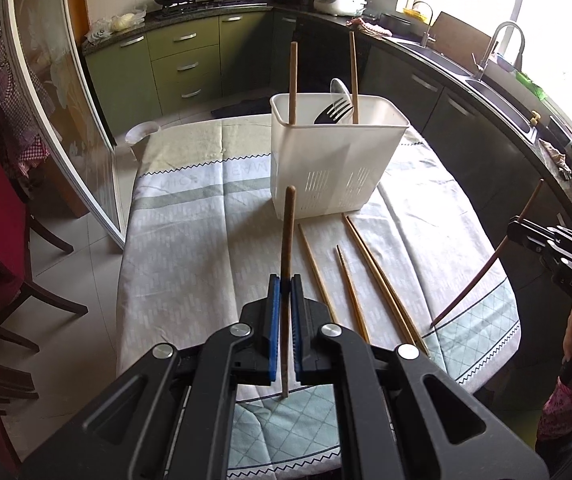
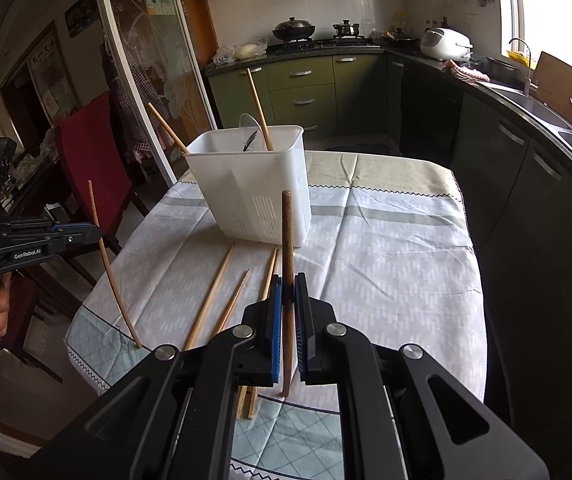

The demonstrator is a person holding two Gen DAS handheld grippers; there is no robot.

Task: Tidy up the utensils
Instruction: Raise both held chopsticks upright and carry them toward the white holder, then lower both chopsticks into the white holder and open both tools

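Now: left gripper [image 1: 285,280] clamped on a chopstick [image 1: 287,264], held upright, tip near tablecloth [image 1: 189,240]. Right gripper [image 2: 288,280] clamped on another chopstick [image 2: 288,264], also upright. Four loose chopsticks [image 1: 378,280] flat on cloth, just in front of white caddy [image 1: 334,168] w/ two chopsticks + fork [image 1: 336,110] inside.

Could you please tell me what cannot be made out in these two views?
- Left wrist view: the lower parts of the utensils inside the white holder are hidden by its wall.
- Right wrist view: the right gripper covers the near ends of the chopsticks on the table.
- Both views: the table's near edge is blocked by gripper bodies.
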